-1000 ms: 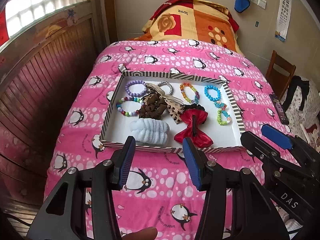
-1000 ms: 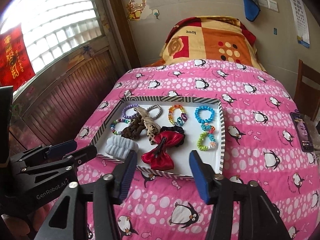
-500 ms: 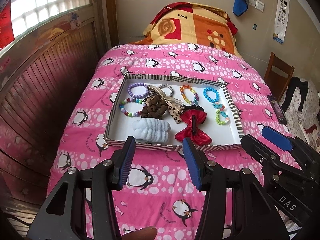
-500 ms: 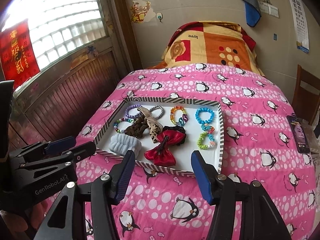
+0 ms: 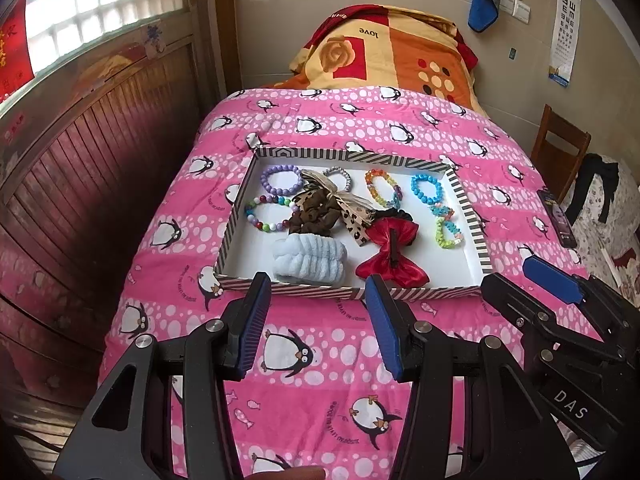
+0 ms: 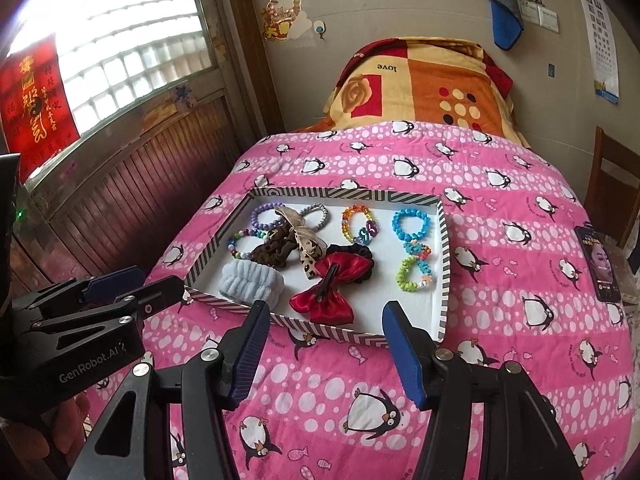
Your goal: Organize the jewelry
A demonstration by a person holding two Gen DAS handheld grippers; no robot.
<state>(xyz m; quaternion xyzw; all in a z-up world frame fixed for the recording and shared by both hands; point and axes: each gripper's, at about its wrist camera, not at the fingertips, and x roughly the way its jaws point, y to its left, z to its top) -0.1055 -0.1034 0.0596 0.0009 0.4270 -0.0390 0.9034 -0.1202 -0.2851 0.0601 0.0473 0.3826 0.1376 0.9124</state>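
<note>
Bedroom, pink penguin quilt (image 5: 320,128) on bed. Left gripper (image 5: 316,312) and right gripper (image 6: 324,342) both spread wide, empty, short of the striped tray (image 5: 352,155). Bracelets (image 5: 427,189) lie far and right; hair bows (image 5: 390,256) heaped centre. Fits sorting either pending or finished.

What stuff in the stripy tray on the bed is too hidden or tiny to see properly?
- Black scrunchie: mostly covered by the red satin bow clip, both views.
- Silver bead bracelet: partly hidden by the beige ribbon bow, left wrist view.
- Multicoloured bead bracelet: right part covered by the brown scrunchie, right wrist view.
- Letter beads on the green bracelet: too small to read.
- Striped tray's near rim: partly blocked by the left tool's fingers.
</note>
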